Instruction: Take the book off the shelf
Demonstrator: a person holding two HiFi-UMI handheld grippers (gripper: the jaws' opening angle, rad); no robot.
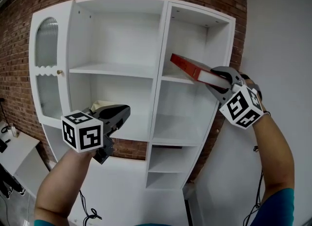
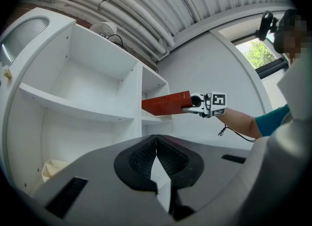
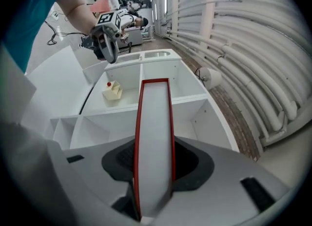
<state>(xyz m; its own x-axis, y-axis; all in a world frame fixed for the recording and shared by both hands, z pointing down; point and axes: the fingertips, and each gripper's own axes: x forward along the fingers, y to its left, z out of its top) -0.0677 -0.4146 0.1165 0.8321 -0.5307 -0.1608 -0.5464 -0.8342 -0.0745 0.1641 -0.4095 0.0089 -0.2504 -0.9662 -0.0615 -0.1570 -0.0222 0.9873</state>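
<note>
A red book [image 1: 187, 67] with white page edges sticks out of the upper right compartment of the white shelf unit [image 1: 162, 39], tilted up toward the left. My right gripper [image 1: 215, 79] is shut on its near end, and its far end hangs just above the shelf board [image 1: 173, 79]. In the right gripper view the book [image 3: 155, 132] runs straight out between the jaws. The left gripper view shows the book [image 2: 165, 104] from the side. My left gripper [image 1: 125, 113] is shut and holds nothing, in front of the middle-left shelf.
A small cream object [image 1: 100, 105] lies on the lower left shelf behind the left gripper. A brick wall [image 1: 14, 59] stands behind the unit and a plain white wall [image 1: 280, 34] to its right. A white table [image 1: 17, 149] and cables sit low at the left.
</note>
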